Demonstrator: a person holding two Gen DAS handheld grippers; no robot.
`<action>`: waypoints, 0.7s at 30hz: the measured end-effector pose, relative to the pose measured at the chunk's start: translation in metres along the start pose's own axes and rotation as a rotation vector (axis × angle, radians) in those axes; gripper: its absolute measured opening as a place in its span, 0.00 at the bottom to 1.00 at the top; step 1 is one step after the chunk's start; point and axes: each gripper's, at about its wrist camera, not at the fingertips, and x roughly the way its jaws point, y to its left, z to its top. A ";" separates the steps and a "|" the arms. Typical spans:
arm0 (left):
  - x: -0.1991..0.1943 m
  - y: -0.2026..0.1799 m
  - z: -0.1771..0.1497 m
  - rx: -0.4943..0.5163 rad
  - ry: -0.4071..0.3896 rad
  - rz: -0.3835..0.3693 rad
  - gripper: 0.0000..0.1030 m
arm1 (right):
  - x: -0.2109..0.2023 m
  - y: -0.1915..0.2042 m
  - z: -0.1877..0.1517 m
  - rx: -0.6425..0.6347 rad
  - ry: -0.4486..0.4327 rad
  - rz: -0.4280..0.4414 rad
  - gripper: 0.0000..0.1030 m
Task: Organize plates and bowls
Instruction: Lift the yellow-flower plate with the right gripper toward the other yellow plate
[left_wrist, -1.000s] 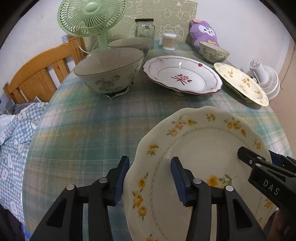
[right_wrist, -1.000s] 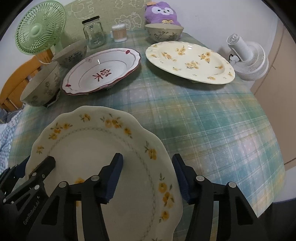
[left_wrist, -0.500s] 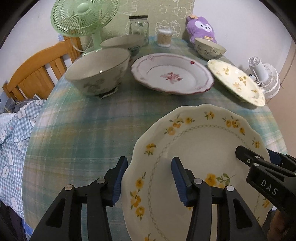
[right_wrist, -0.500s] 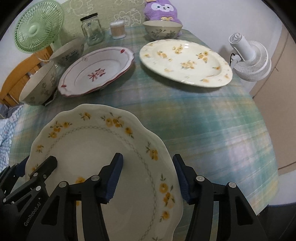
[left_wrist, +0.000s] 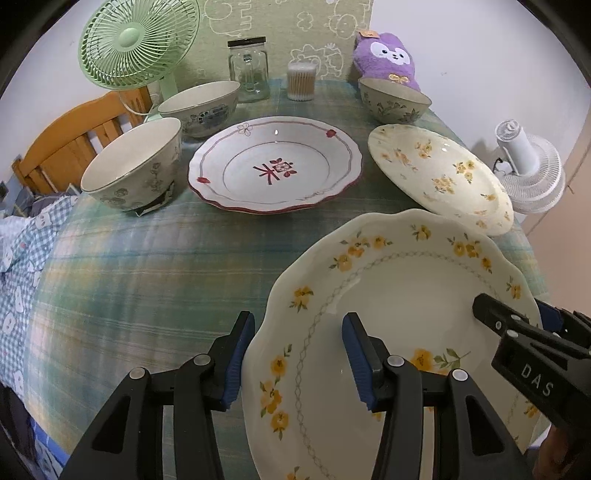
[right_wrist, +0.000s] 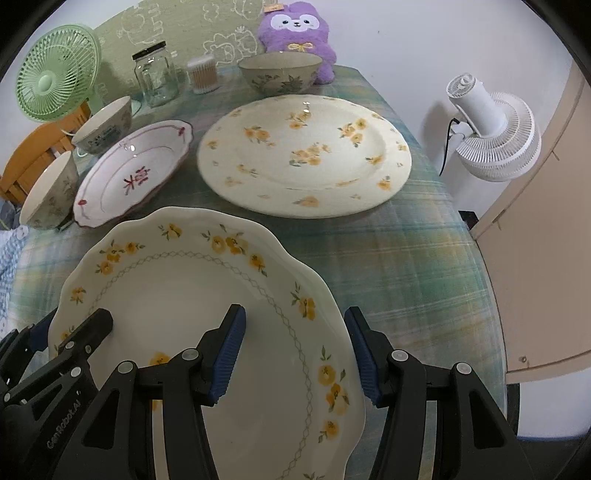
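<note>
A scalloped cream plate with yellow flowers (left_wrist: 399, 314) (right_wrist: 192, 295) is held above the table between both grippers. My left gripper (left_wrist: 299, 356) straddles its left rim and my right gripper (right_wrist: 295, 356) straddles its right rim; the jaws stand wide and I cannot tell if they clamp. A large yellow-flowered plate (right_wrist: 303, 155) (left_wrist: 439, 173) lies at the far right. A red-rimmed plate (left_wrist: 275, 170) (right_wrist: 135, 173) lies mid-table. Three bowls stand around: one near left (left_wrist: 133, 170), one behind it (left_wrist: 201, 105), one at the back (left_wrist: 393, 99).
A green fan (left_wrist: 136, 40), a glass jar (left_wrist: 251, 70), a cotton-swab box (left_wrist: 302, 81) and a purple plush (left_wrist: 386, 61) line the back edge. A white fan (right_wrist: 491, 129) stands off the right side. A wooden chair back (left_wrist: 77, 136) is at the left.
Both grippers and the held plate have moved forward and to the right, nearer the large yellow-flowered plate. The grip on the plate looks the same.
</note>
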 end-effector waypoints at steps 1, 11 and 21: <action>0.002 -0.003 0.000 -0.007 0.003 0.004 0.48 | 0.003 -0.004 0.000 -0.006 0.004 0.004 0.57; 0.013 -0.016 -0.005 -0.030 0.026 0.036 0.49 | 0.019 -0.016 -0.002 -0.001 0.019 0.032 0.57; -0.002 -0.025 -0.007 -0.048 -0.001 0.038 0.73 | 0.011 -0.017 -0.001 -0.040 0.012 0.069 0.72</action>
